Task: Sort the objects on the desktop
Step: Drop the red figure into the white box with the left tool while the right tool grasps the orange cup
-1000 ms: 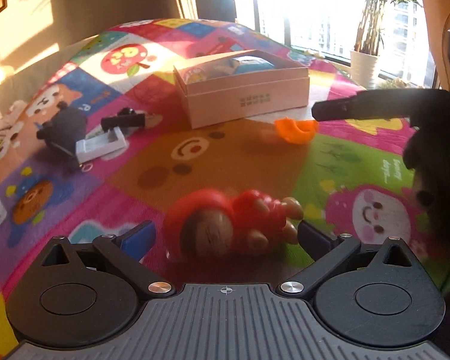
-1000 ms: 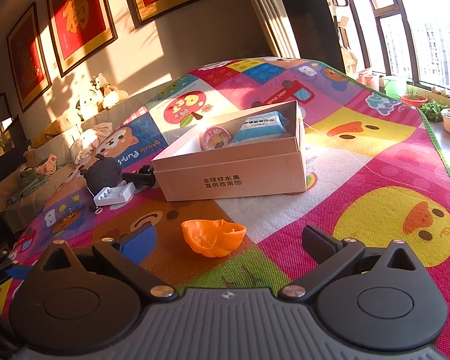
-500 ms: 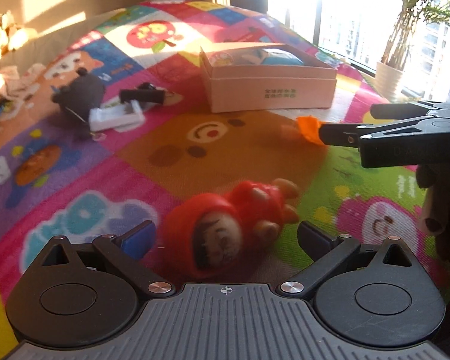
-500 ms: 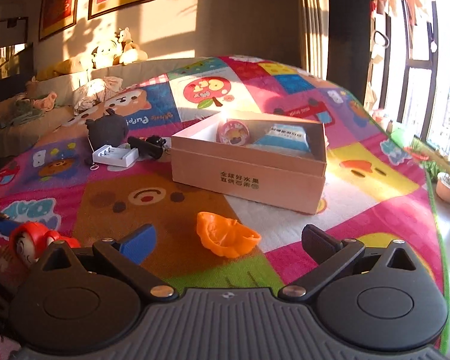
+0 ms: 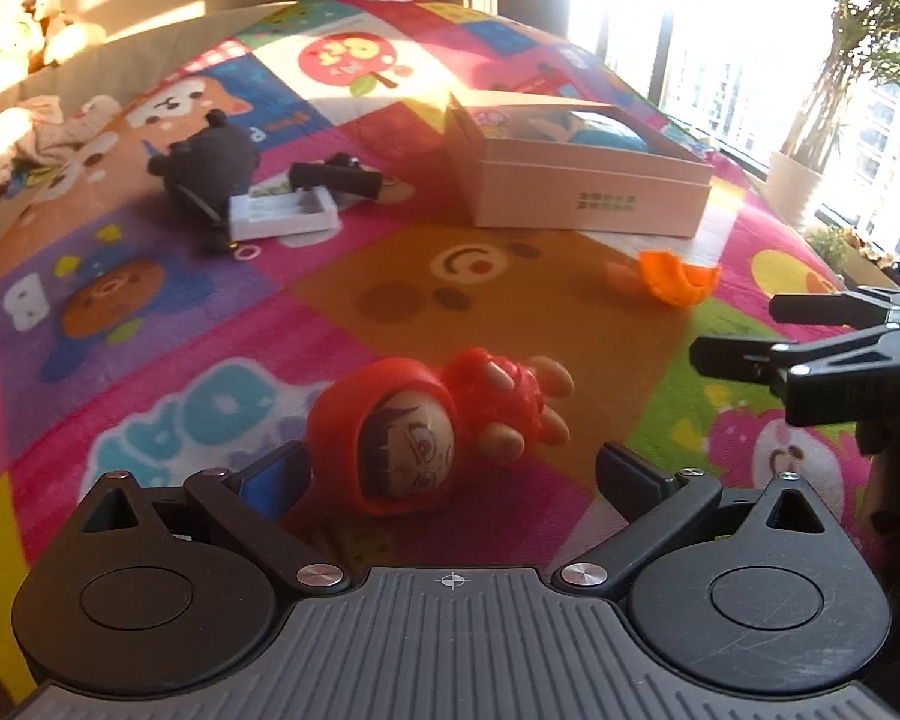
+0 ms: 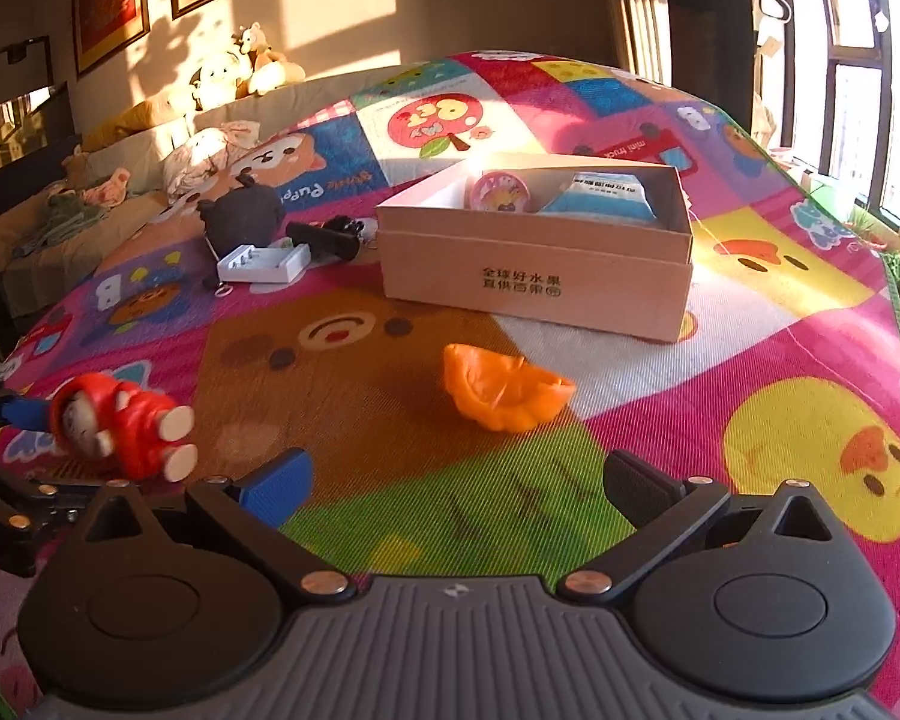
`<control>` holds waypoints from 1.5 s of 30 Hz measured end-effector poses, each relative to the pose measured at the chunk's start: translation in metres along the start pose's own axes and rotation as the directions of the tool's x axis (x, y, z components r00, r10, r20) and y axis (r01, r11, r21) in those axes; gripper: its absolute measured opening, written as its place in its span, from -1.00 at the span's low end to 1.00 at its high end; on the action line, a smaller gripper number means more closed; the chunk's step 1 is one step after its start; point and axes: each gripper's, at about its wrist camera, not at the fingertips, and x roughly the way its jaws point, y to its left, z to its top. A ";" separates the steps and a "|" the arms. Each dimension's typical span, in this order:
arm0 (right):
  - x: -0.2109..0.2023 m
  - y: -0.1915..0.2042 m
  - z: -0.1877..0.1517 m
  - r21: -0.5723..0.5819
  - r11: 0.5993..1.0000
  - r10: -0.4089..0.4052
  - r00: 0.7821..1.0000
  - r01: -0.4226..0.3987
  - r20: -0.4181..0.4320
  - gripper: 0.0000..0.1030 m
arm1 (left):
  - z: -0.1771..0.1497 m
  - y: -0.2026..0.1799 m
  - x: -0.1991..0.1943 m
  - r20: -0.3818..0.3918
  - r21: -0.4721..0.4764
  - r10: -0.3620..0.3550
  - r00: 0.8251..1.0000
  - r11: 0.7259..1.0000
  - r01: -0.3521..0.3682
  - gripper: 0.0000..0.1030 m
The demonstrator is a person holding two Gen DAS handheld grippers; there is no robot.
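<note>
A red hooded doll (image 5: pixel 432 429) lies on the play mat between the fingers of my open left gripper (image 5: pixel 450 474), its head by the blue left finger (image 5: pixel 270 477). It also shows in the right wrist view (image 6: pixel 120 423). My right gripper (image 6: pixel 456 486) is open and empty, a little short of an orange ingot-shaped toy (image 6: pixel 504 393), which also shows in the left wrist view (image 5: pixel 666 279). An open cardboard box (image 6: pixel 540 264) behind it holds a pink round toy (image 6: pixel 501 195) and a blue packet (image 6: pixel 606 198).
A dark plush toy (image 6: pixel 243 213), a white battery holder (image 6: pixel 264 264) and a black cylinder (image 6: pixel 324 240) lie left of the box. A sofa with stuffed animals (image 6: pixel 240 69) is behind the mat. Potted plants (image 5: pixel 810 174) stand by the window at right.
The left gripper has swung so the doll sits more squarely between its fingers, face up. The right gripper has drawn back and turned left, bringing the doll into its view.
</note>
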 end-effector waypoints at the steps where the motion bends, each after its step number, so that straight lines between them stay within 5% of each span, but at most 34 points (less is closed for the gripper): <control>1: -0.001 0.000 0.000 0.001 1.000 -0.002 1.000 0.002 0.004 1.00 | 0.002 -0.003 0.003 0.000 -0.001 -0.004 1.000 1.000 0.004 1.00; 9: -0.002 -0.001 0.000 0.003 1.000 -0.003 1.000 0.003 0.012 1.00 | 0.008 -0.027 0.027 0.032 0.107 0.027 0.999 0.994 -0.030 1.00; 18: 0.025 -0.004 0.025 -0.028 0.995 -0.097 0.995 0.098 0.013 0.97 | 0.002 -0.016 0.015 0.041 0.078 0.010 0.999 0.997 -0.013 0.90; 24: 0.052 -0.010 0.033 -0.004 0.997 -0.078 0.993 0.078 -0.088 0.08 | -0.004 -0.010 0.006 0.038 0.066 -0.005 0.999 0.998 0.003 0.90; 27: 0.046 -0.008 0.032 -0.032 0.998 -0.065 0.992 0.062 -0.107 -0.07 | -0.003 -0.010 0.006 0.035 0.063 0.002 0.999 0.998 -0.004 0.90; 31: 0.014 -0.011 0.040 0.004 0.998 0.067 0.988 -0.067 -0.140 -0.07 | 0.011 -0.012 -0.007 0.099 0.082 -0.002 0.995 0.997 -0.006 0.90; 36: -0.053 -0.011 0.070 -0.065 0.993 0.105 0.994 -0.102 0.044 -0.07 | 0.051 -0.025 -0.033 0.237 0.175 -0.051 0.970 0.984 0.009 0.90; 40: -0.095 -0.020 0.100 -0.082 0.995 0.067 0.972 -0.050 0.225 -0.07 | 0.095 -0.044 -0.037 0.338 0.257 -0.085 0.937 0.966 -0.005 0.90; 45: -0.112 -0.037 0.116 -0.073 0.997 -0.005 0.945 0.030 0.327 -0.07 | 0.157 -0.064 0.008 0.345 0.285 -0.119 0.931 0.958 0.017 0.90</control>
